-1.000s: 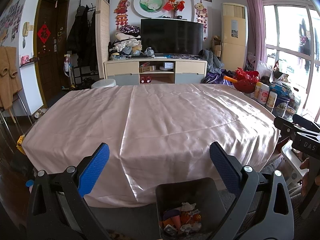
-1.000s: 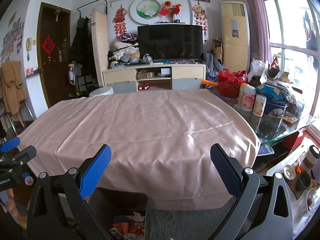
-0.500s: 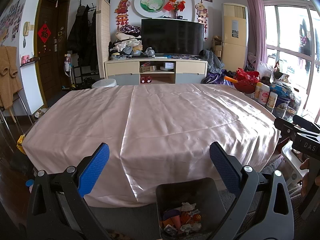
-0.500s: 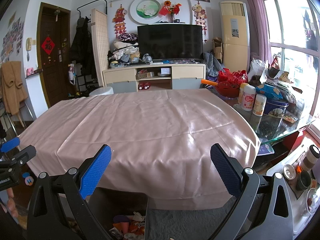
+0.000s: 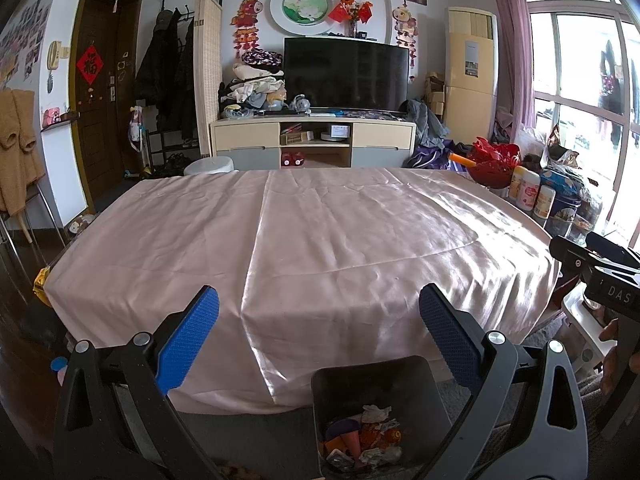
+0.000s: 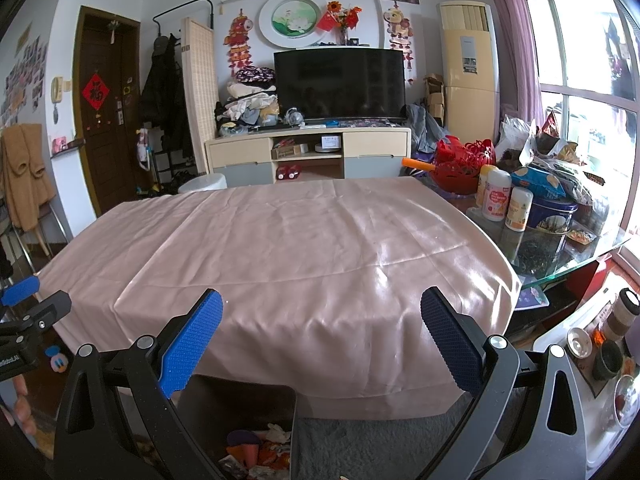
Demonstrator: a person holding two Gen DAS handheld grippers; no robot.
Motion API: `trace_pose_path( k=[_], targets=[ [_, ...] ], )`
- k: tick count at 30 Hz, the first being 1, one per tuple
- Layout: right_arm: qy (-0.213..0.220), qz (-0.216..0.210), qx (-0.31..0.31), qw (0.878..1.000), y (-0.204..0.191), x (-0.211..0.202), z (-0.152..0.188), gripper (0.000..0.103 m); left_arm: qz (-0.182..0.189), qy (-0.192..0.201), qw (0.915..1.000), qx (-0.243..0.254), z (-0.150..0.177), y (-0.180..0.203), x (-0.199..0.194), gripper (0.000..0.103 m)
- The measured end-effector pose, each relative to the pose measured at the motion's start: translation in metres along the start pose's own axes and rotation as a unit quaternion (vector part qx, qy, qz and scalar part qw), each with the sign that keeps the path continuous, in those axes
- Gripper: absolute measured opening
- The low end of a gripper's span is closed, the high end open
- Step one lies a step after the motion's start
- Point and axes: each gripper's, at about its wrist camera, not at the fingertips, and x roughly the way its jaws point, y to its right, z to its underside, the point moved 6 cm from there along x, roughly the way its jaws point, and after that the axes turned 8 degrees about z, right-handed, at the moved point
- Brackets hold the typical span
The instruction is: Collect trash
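Observation:
A dark trash bin (image 5: 420, 384) stands on the floor at the near edge of the table, holding crumpled paper and colourful wrappers (image 5: 364, 436); it also shows in the right wrist view (image 6: 240, 404). My left gripper (image 5: 319, 320) is open and empty, held above the bin and facing the table. My right gripper (image 6: 321, 322) is open and empty, to the right of the bin. No trash shows on the pink tablecloth (image 5: 320, 232). The right gripper's side (image 5: 600, 276) shows in the left wrist view; the left gripper's side (image 6: 24, 312) shows in the right wrist view.
Bottles and tins (image 6: 508, 200) and a red basket (image 6: 460, 164) crowd the glass table end at the right. Cups stand on a low white tray (image 6: 592, 344) at the lower right. A TV cabinet (image 5: 312, 140) stands behind the table.

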Motion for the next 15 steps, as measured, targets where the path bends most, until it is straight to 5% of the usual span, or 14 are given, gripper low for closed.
trace_pose_path(
  k=[15],
  targets=[
    [-0.001,0.0,0.001,1.0,0.0012,-0.0017,0.0012,0.1,-0.004,-0.002,1.0,-0.004,0.0004,0.0008,-0.0001,0.095]
  ],
)
